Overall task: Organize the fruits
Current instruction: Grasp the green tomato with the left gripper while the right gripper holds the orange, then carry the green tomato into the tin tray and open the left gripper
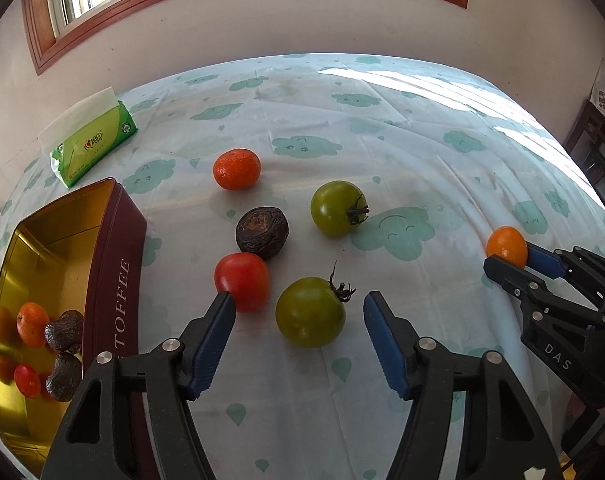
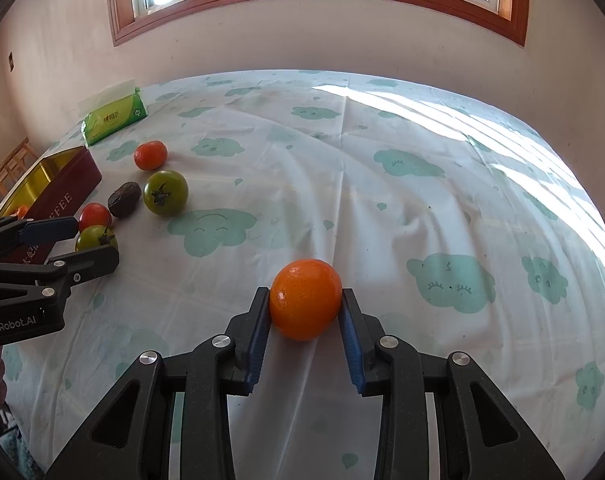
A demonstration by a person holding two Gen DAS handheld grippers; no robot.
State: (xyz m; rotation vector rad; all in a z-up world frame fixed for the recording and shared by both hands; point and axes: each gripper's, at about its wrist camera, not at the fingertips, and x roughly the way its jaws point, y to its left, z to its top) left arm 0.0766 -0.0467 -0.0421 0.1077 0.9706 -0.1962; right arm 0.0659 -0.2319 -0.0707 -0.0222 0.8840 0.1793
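My left gripper [image 1: 299, 304] is open, its fingers on either side of a green tomato [image 1: 310, 312] on the cloud-print cloth. Near it lie a red tomato [image 1: 242, 281], a dark wrinkled fruit [image 1: 262, 233], a second green tomato [image 1: 336, 208] and an orange mandarin [image 1: 237, 169]. A maroon toffee tin [image 1: 114, 248] at the left holds a mandarin, a red tomato and two dark fruits. My right gripper [image 2: 305, 300] is shut on an orange mandarin [image 2: 305, 299], low over the cloth. It also shows in the left wrist view [image 1: 507, 258].
A green tissue pack [image 1: 92, 144] lies at the back left near the wall. The tablecloth [image 2: 382, 184] stretches right with sunlit stripes. A window sits above the wall. Dark furniture [image 1: 598, 152] stands off the right edge.
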